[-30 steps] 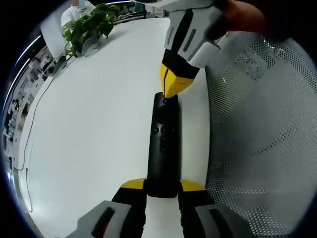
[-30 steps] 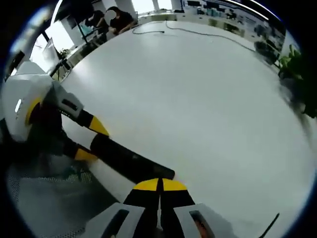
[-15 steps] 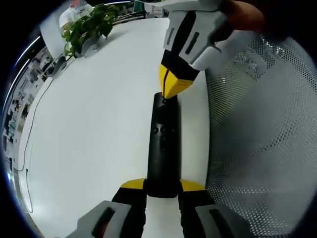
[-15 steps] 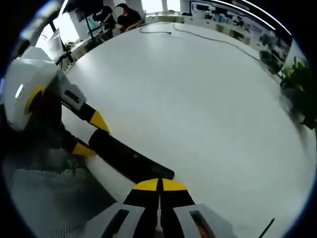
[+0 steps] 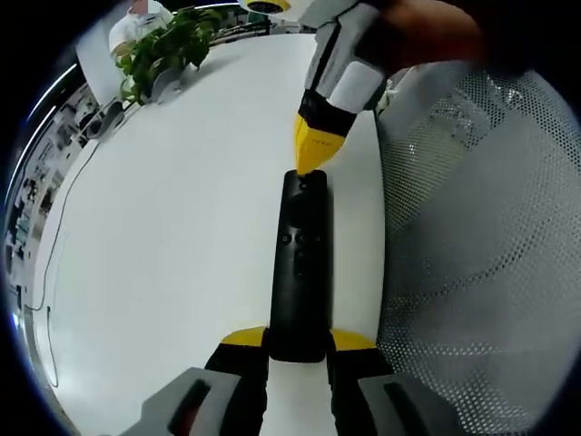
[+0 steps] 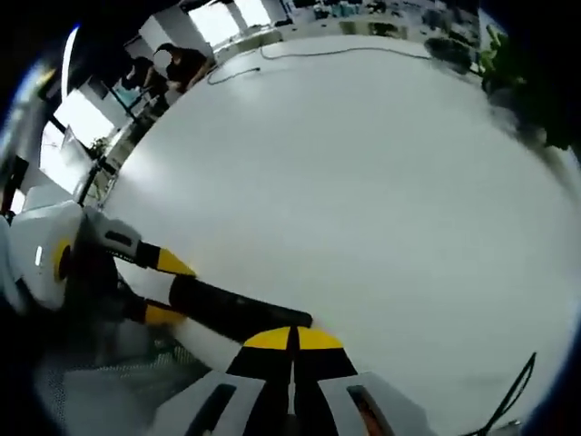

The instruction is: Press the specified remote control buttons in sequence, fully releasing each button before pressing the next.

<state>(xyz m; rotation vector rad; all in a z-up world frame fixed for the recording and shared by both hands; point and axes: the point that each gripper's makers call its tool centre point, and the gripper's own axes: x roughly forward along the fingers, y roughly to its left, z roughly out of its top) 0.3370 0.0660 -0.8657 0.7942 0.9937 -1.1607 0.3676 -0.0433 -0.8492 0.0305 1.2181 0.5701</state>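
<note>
A long black remote control (image 5: 300, 263) lies on the white table (image 5: 182, 227). My left gripper (image 5: 298, 340) is shut on its near end, a yellow-tipped finger on each side. My right gripper (image 5: 310, 163), jaws together, points down at the remote's far end, its yellow tip at or just above the topmost button. In the right gripper view the shut right gripper (image 6: 292, 338) sits over the end of the remote (image 6: 236, 309), and the left gripper (image 6: 163, 289) holds the remote's other end at the left.
A potted green plant (image 5: 163, 50) stands at the table's far left corner. A white perforated mesh surface (image 5: 481, 245) runs along the table's right side. A thin cable (image 6: 309, 54) lies across the far table. People sit at the far edge (image 6: 172, 64).
The right gripper has rolled and tilted while staying at the remote's far end; its own view has swung accordingly. The left gripper and the remote have not moved.
</note>
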